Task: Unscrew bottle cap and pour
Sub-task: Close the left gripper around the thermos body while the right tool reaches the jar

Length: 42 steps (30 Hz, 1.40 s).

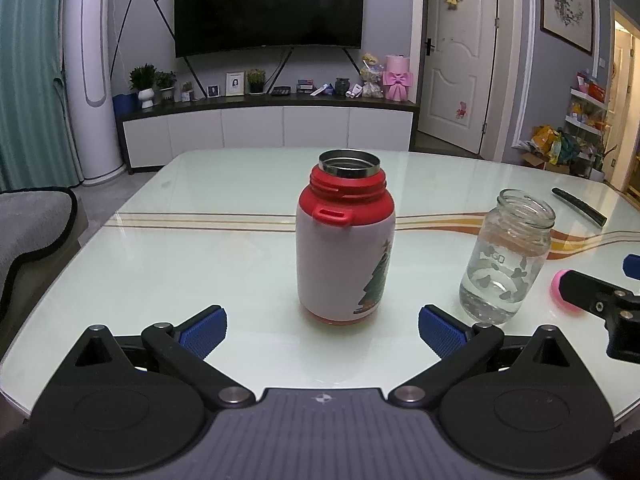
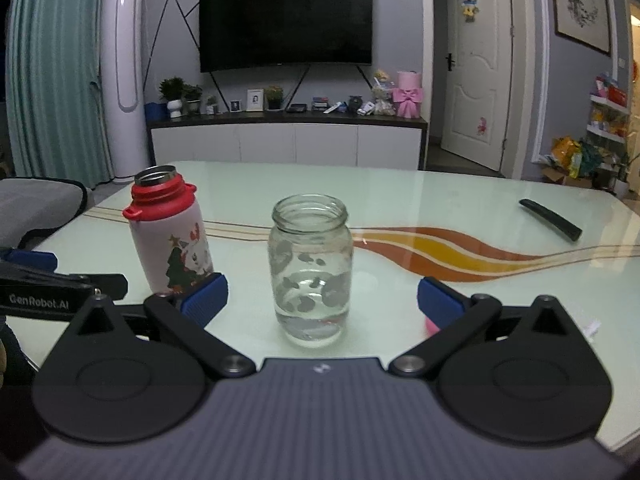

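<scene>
— Standing uncapped at table [image 1: 160, 240] centre, the bottle [image 1: 346, 248], facing the left gripper [image 1: 322, 334], tongs gaping wide, gripping nothing.

— Showing "GenRobot.AI" at nine o'clock; right gripper [image 2: 322, 300] spread apart too, fronting the jar [image 2: 311, 270], "50" embossed.
</scene>
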Motion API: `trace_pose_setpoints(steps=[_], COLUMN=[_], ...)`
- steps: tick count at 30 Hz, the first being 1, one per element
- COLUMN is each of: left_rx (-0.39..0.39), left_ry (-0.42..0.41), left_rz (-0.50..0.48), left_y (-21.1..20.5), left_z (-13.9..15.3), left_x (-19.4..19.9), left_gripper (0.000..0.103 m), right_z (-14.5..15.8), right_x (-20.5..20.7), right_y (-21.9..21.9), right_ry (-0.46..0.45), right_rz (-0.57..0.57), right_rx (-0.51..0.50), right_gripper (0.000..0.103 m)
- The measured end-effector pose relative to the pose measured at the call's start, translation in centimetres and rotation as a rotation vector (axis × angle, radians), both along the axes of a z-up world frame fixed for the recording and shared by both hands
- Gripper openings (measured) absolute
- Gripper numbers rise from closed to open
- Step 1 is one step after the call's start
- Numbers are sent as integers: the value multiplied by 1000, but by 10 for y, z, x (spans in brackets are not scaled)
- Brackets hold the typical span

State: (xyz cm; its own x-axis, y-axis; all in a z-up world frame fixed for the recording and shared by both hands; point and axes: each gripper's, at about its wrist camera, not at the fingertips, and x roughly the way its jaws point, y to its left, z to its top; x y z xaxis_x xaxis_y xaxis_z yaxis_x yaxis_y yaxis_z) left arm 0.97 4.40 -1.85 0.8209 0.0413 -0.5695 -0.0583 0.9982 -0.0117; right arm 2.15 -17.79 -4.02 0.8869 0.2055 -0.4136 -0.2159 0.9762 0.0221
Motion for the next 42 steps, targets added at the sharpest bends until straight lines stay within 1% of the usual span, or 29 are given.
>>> trace_pose_setpoints(steps=[8,13,19,23,26,30,42], left_rx=[-2,-3,-12,-5,7,3,16], left_ry=[-1,-6,-36,-43,-40,-38,-74], left_rz=[3,-21,-64,-94,-104,-114,-147], left_y=[5,6,8,8,8,10,4], left_z=[-5,-9,-15,-20,-25,-31,-41], left_x=[8,16,27,36,42,50,67], left_gripper=[103,103,103,100,98,98,97], right_z=[0,-1,-5,-7,-8,-10,-21], right_x=[14,22,33,40,44,50,60], right_y=[6,10,16,17,17,16,15], right_ry=[10,7,11,18,22,27,46], right_rz=[11,27,34,35,35,35,40], right_rx=[7,1,-8,-11,-12,-13,-4], right_gripper=[103,103,103,103,103,103,103])
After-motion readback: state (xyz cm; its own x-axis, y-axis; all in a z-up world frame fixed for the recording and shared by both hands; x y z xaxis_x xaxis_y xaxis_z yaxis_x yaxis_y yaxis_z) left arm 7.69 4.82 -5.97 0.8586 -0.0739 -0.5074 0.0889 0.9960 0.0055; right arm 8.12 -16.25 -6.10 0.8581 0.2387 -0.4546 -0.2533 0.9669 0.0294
